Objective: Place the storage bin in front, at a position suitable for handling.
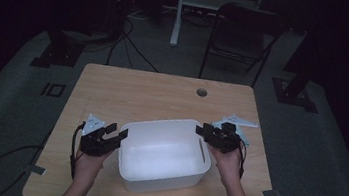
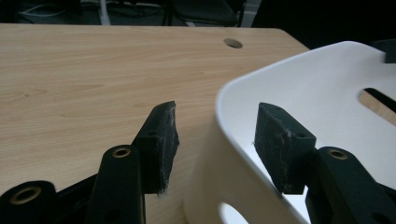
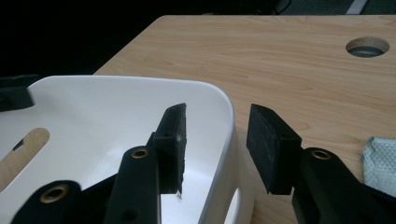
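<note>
Near the front edge of the light wooden tabletop, midway between its corners, a white rectangular plastic bin is flanked by both grippers. The left gripper is spread astride the bin's left wall, its pads clear of the plastic; the right gripper is likewise spread over the right wall. If the bin is to be left there, both grippers are best drawn straight outward so no pad snags the rim. A grey-green cloth beside the bin is seen in the right gripper view, while handle slots are shown closely by both gripper views
</note>
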The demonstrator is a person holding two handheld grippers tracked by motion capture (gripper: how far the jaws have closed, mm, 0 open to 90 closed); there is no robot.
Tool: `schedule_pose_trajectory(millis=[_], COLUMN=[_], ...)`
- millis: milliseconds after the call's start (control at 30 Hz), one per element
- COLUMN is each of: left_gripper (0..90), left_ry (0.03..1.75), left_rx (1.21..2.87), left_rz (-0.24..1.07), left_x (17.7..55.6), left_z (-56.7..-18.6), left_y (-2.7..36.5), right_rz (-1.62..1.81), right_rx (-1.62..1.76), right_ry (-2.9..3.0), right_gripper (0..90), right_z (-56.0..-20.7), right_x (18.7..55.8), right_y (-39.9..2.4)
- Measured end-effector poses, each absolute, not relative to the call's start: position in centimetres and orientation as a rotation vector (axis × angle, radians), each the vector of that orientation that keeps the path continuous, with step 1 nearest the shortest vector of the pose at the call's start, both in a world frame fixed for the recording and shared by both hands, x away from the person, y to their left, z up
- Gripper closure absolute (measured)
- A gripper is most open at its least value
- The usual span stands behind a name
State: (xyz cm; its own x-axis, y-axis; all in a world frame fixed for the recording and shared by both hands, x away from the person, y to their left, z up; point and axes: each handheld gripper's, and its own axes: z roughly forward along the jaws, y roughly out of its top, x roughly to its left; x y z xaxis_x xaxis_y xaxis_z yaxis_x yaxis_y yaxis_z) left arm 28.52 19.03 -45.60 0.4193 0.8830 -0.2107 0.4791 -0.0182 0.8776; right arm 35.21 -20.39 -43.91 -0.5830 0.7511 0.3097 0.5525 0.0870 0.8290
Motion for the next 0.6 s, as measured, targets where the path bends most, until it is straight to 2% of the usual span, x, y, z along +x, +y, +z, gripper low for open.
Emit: schedule_pose_trajectory(millis=[200, 300, 367, 600], left_gripper=[43.8, 51.2, 51.4, 68.3], left_ry=[1.216, 1.201, 1.192, 1.117], left_rx=[1.669, 1.691, 1.701, 1.780], left_rz=[0.489, 0.441, 0.458, 0.510], left_x=[29.6, 30.2, 30.3, 30.7], left_z=[-46.1, -46.3, -46.3, -45.9], left_y=[18.9, 19.0, 18.8, 17.9], right_rz=[1.510, 1.507, 1.506, 1.508], right_rx=[1.318, 1.317, 1.319, 1.315], right_ry=[2.168, 2.171, 2.168, 2.170], right_gripper=[57.1, 57.3, 57.5, 58.9], right_z=[-44.0, -44.1, -44.1, -44.0], right_x=[34.6, 34.3, 34.1, 33.4], right_y=[-20.5, -20.6, -20.6, -20.6])
